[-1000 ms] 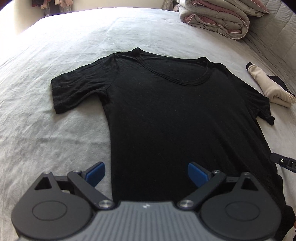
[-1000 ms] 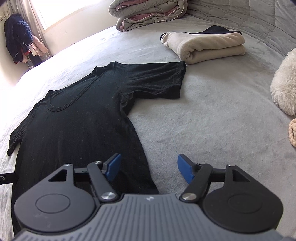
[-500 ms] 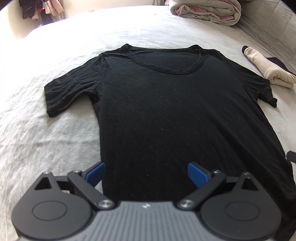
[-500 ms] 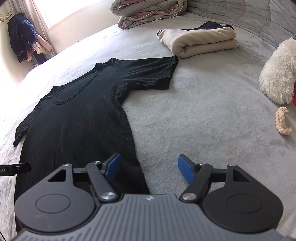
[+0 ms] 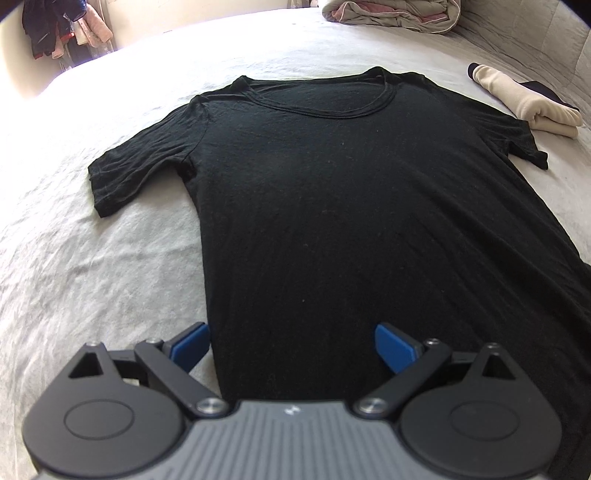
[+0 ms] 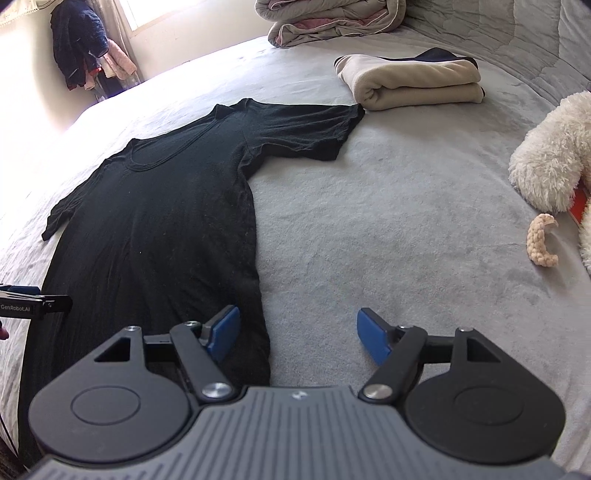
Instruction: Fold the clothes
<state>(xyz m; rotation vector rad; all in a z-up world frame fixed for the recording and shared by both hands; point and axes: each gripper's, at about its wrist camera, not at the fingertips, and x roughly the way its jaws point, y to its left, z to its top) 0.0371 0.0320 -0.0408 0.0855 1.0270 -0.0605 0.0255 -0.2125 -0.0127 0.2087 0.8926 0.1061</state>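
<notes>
- The left gripper (image 5: pixel 291 345) is seen with its blue pads spread wide and nothing pinched between them; it is held over the lower left side edge of the shirt (image 5: pixel 369 221), one pad over bare bedcover and the other over black cloth.
- The right gripper (image 6: pixel 297 334) is likewise spread apart and empty, astride the shirt's lower right side edge, with its left pad over the cloth and its right pad over the grey bedcover (image 6: pixel 388 229).
- The black short-sleeved shirt is laid flat and face up on the bed, hem nearest, neckline farthest, both sleeves stretched outward.
- No box or basket is seen in either view.
- To the left of the shirt, a broad stretch of rumpled bedcover is left bare out to the bed's edge.
- To the right, open bedcover is found between the shirt's side and a fluffy white toy (image 6: pixel 546 155), with a small knitted ring (image 6: pixel 541 240) lying just before it.
- Beyond the right sleeve, a folded cream garment (image 6: pixel 413 83) is placed, its near corner just beside the sleeve's hem; whether they touch cannot be told.
- Farther off, a bunched quilt (image 6: pixel 332 20) is piled at the head of the bed.
- In the far corner, clothes are hung (image 6: pixel 85 48) by a bright window.
</notes>
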